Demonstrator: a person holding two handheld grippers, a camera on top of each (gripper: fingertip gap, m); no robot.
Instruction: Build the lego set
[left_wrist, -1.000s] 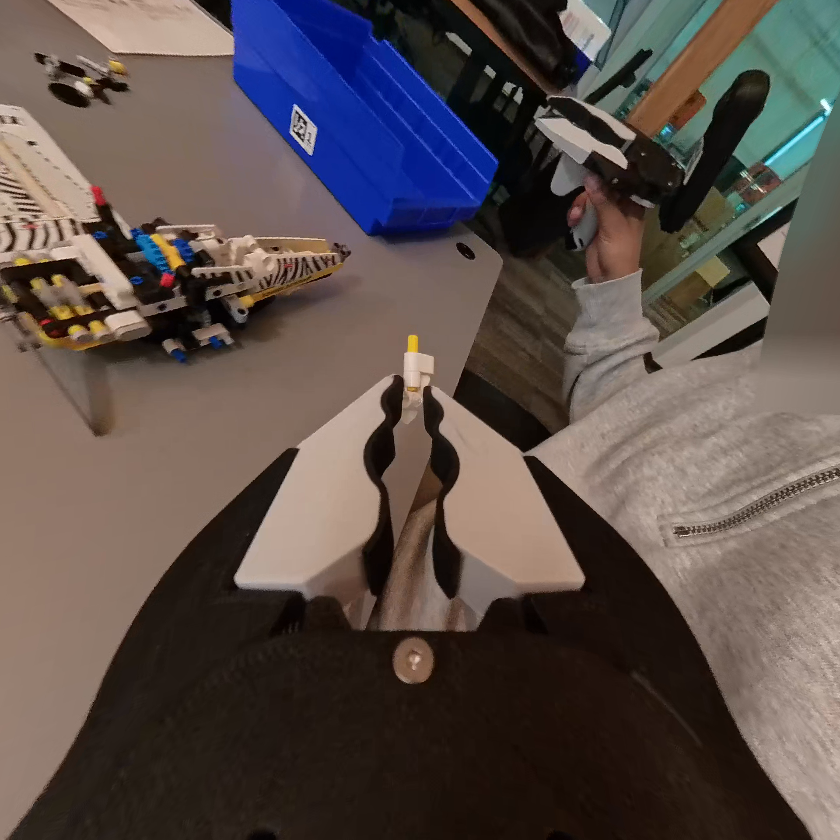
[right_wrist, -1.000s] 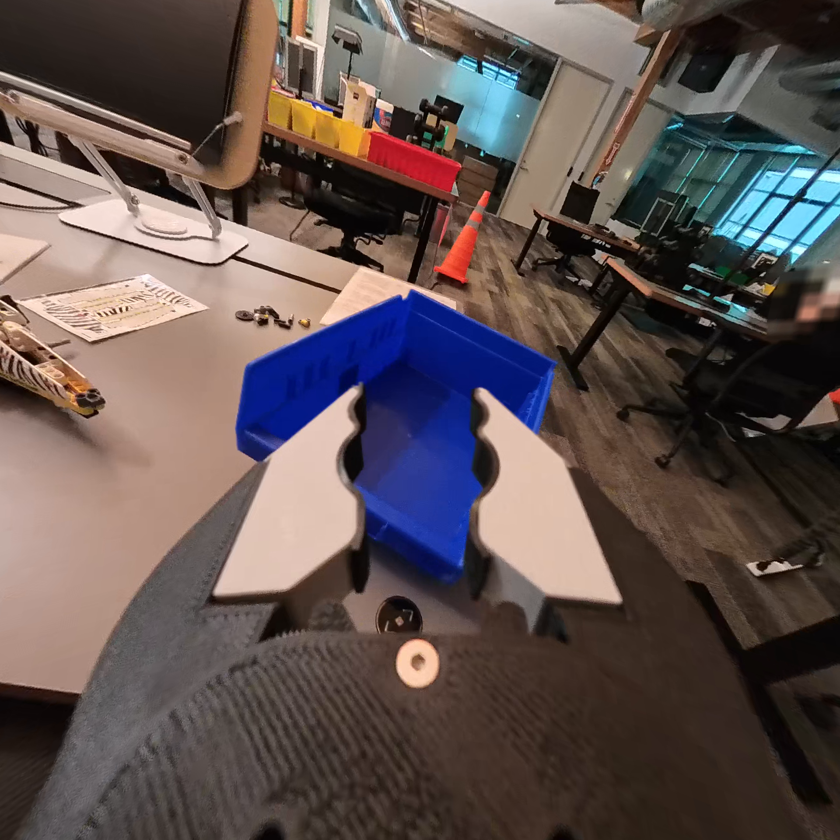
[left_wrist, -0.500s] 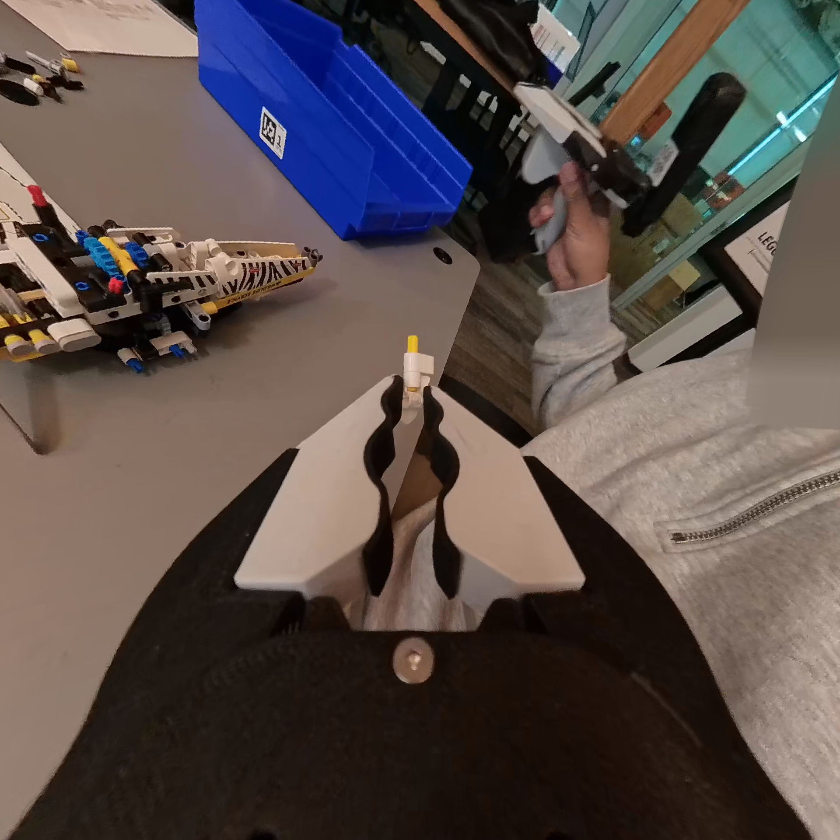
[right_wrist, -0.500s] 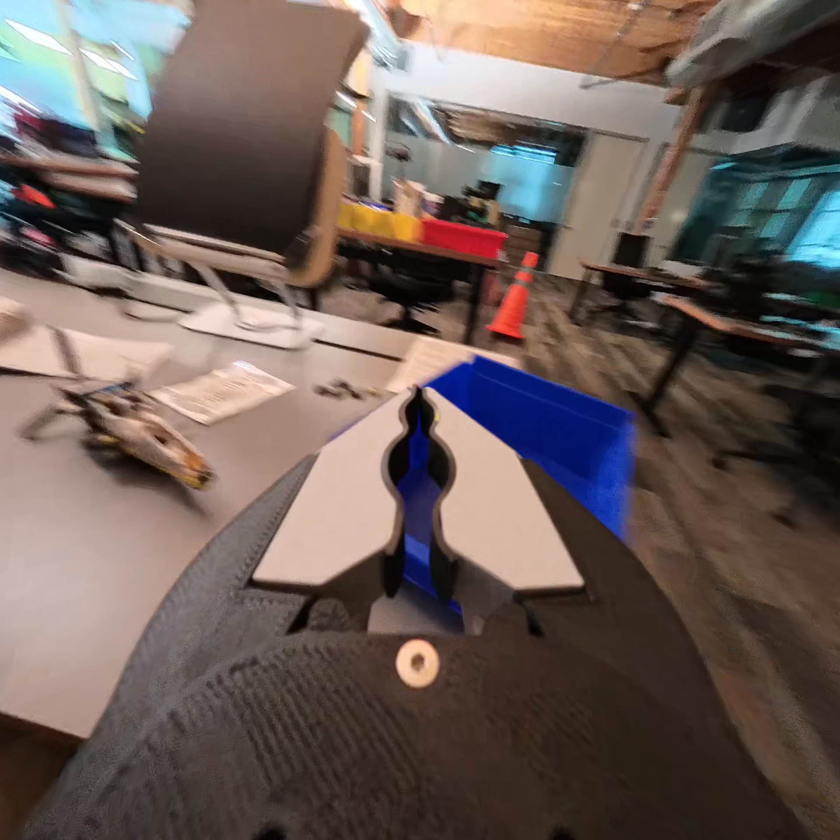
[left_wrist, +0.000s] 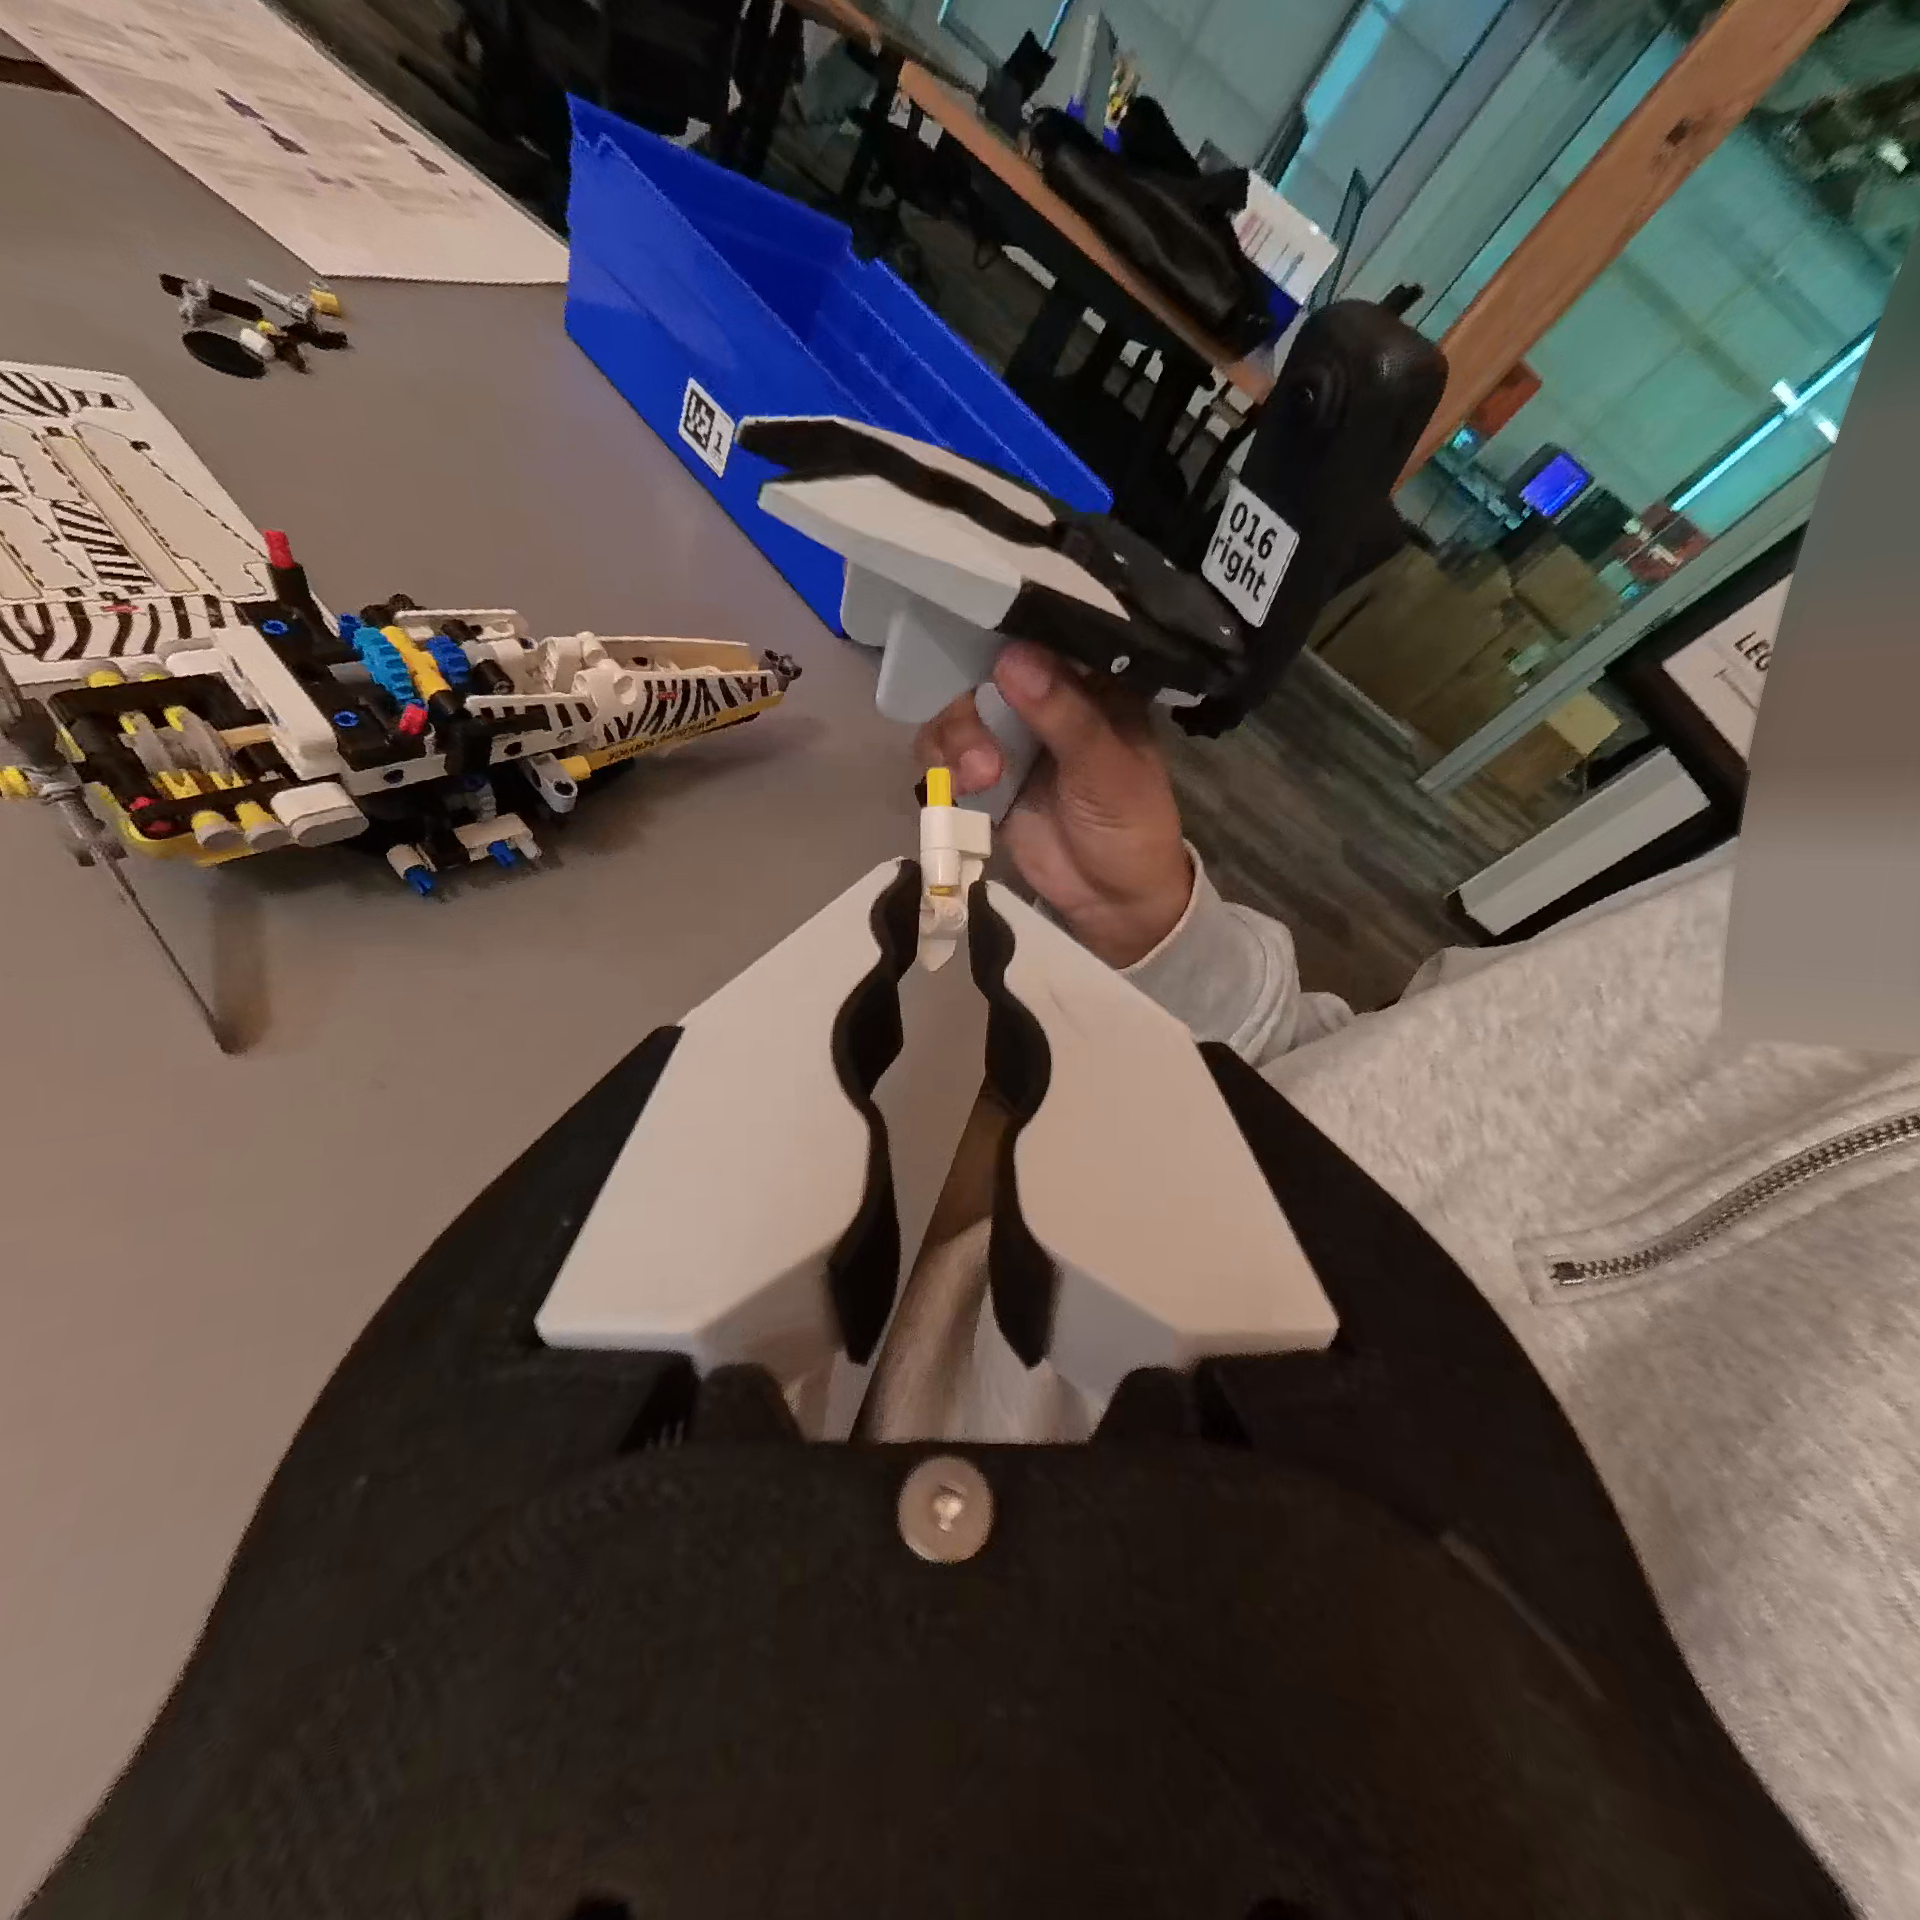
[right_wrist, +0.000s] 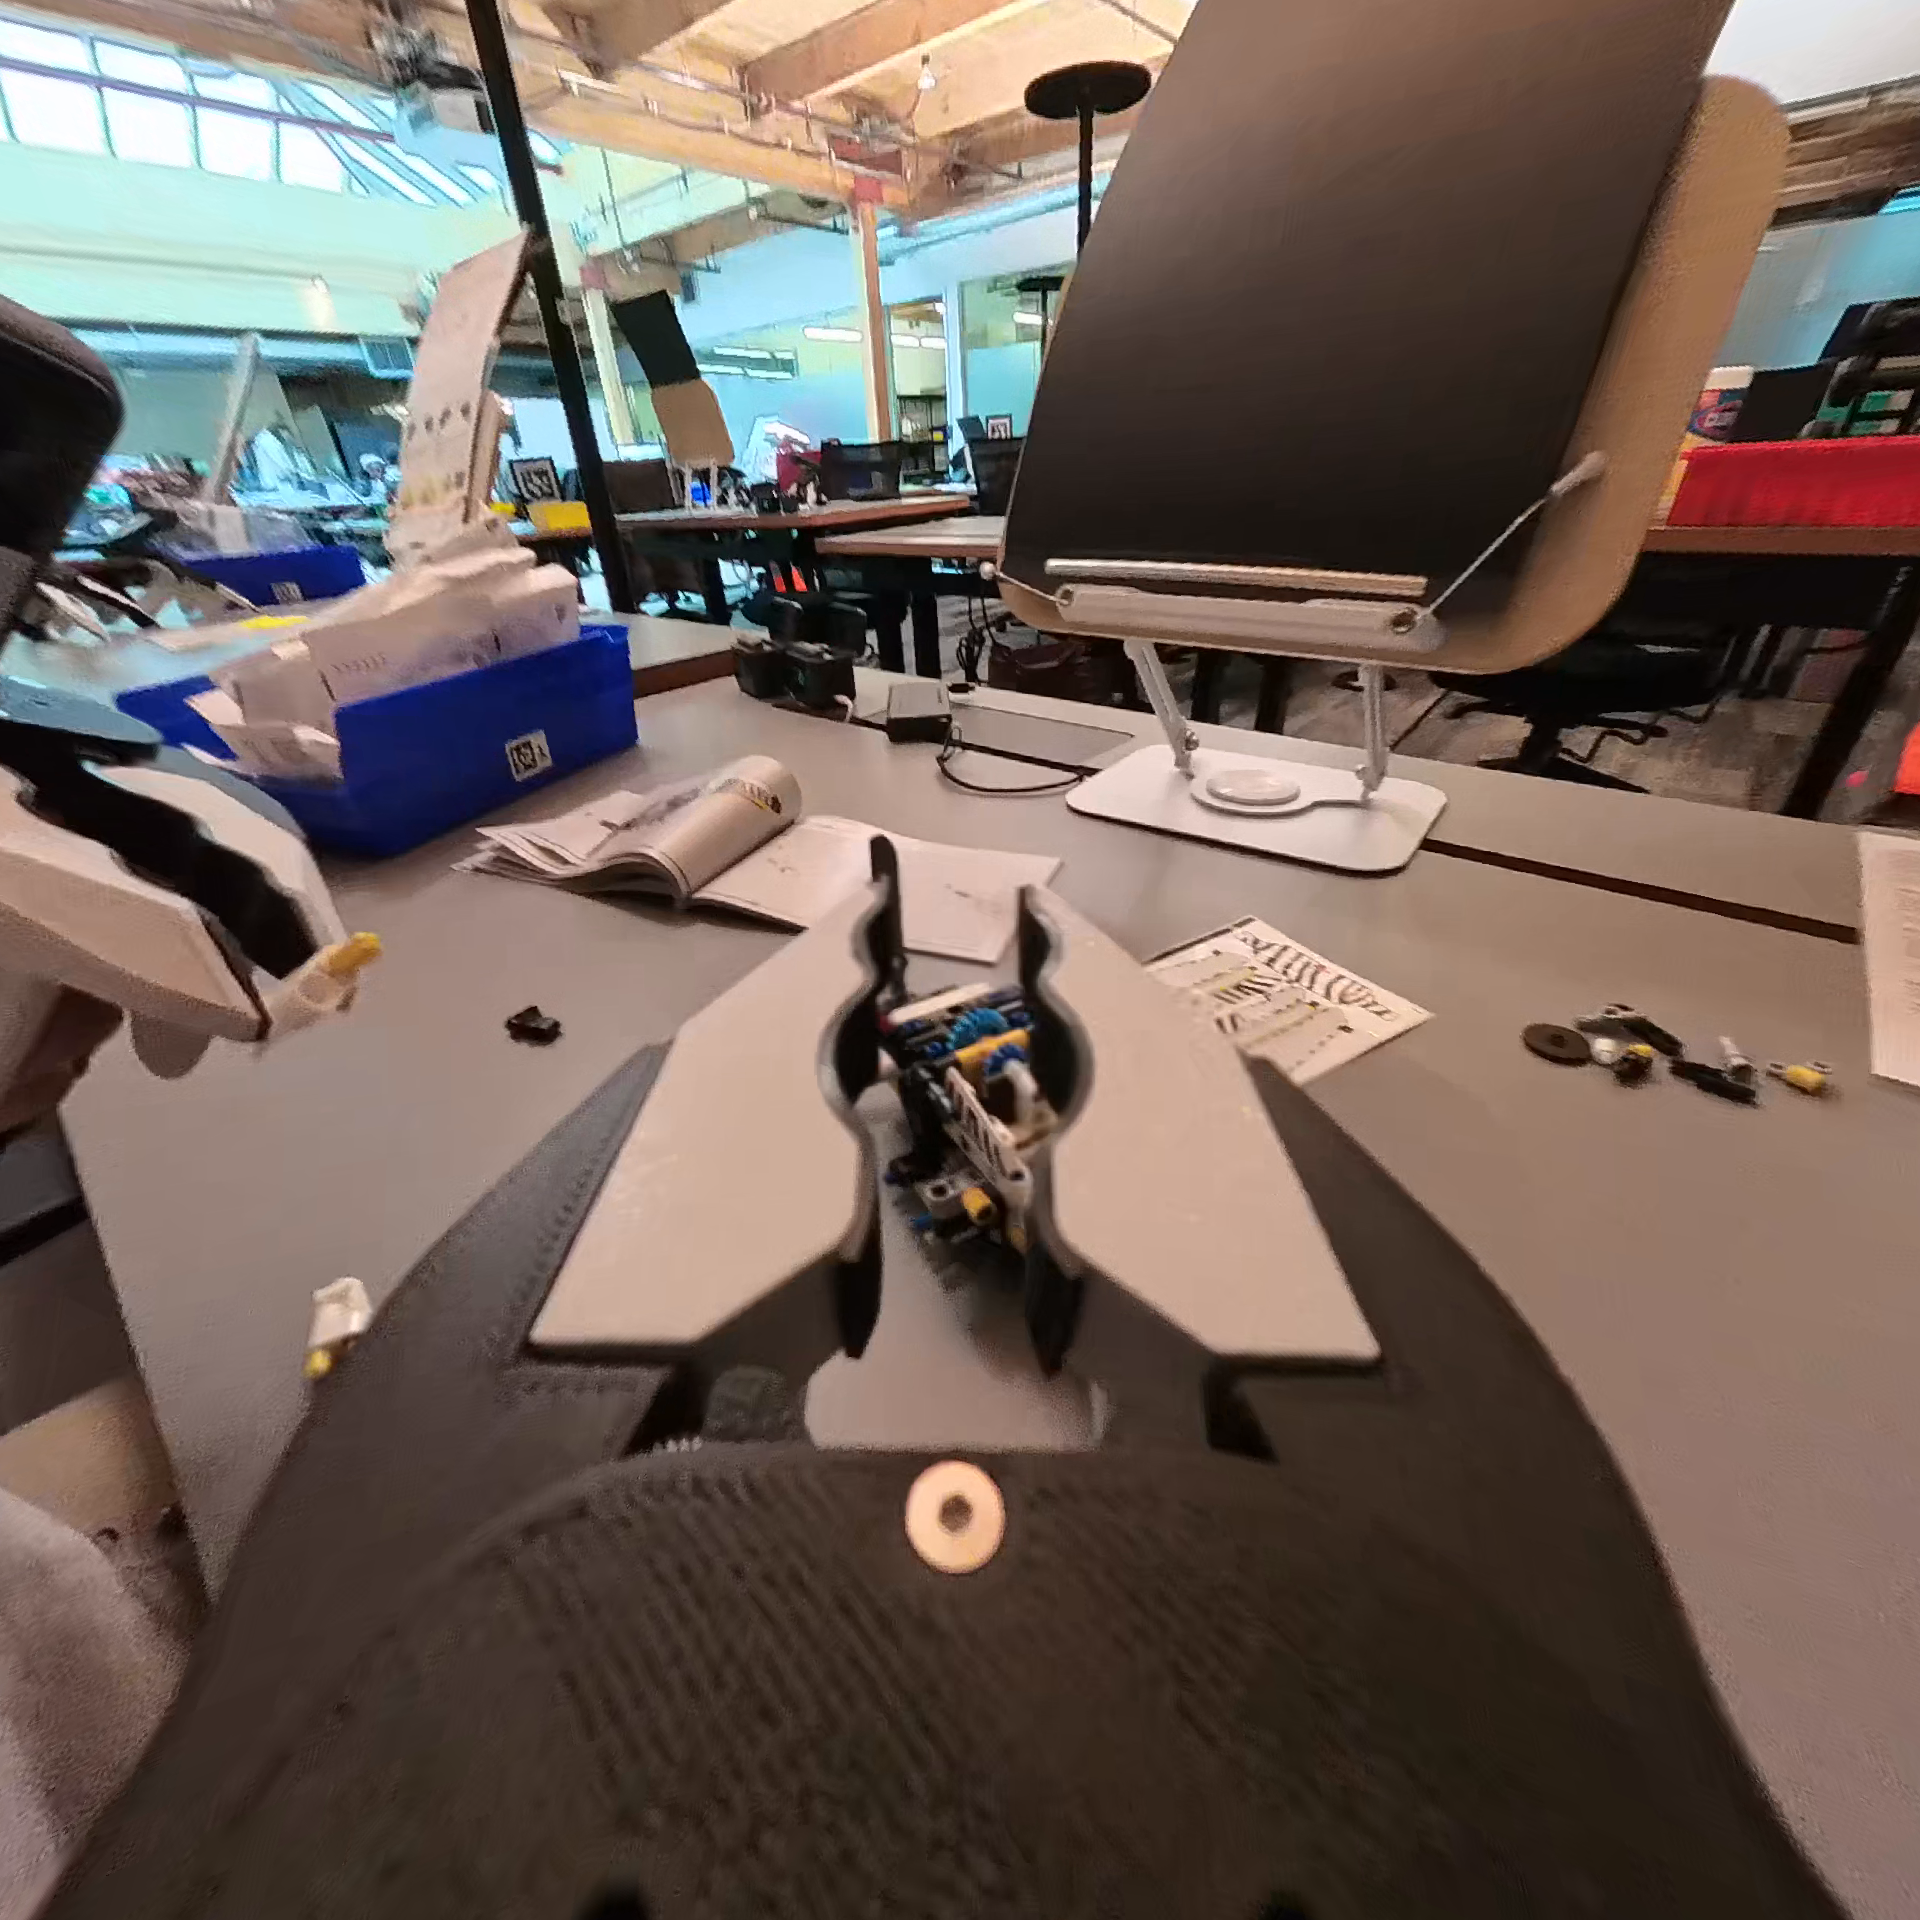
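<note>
My left gripper (left_wrist: 940, 920) is shut on a small white and yellow lego piece (left_wrist: 943, 831), held above the table's near edge. The zebra-striped lego model (left_wrist: 416, 707) lies on the grey table (left_wrist: 416, 1091) to its left. My right gripper (right_wrist: 956, 894) is partly open and empty, pointing at the model (right_wrist: 966, 1112), which shows through the gap between its fingers. In the left wrist view the right gripper (left_wrist: 758, 468) hangs in a hand just beyond the held piece. The left gripper (right_wrist: 260, 977) and its piece (right_wrist: 327, 977) show at the right wrist view's left edge.
A blue bin (left_wrist: 831, 343) stands behind the model. The table also bears a sticker sheet (right_wrist: 1288, 997), loose small parts (right_wrist: 1662, 1060), an open booklet (right_wrist: 707, 842), a black part (right_wrist: 533, 1023), a white part (right_wrist: 338, 1314), a second blue bin (right_wrist: 447, 727) and a tablet stand (right_wrist: 1351, 416). My right fingertips sit around 12 cm from my left ones.
The right gripper swung left from the blue bin to face the model, closing and then part-opening, and came close to the left gripper. The left gripper still holds its piece.
</note>
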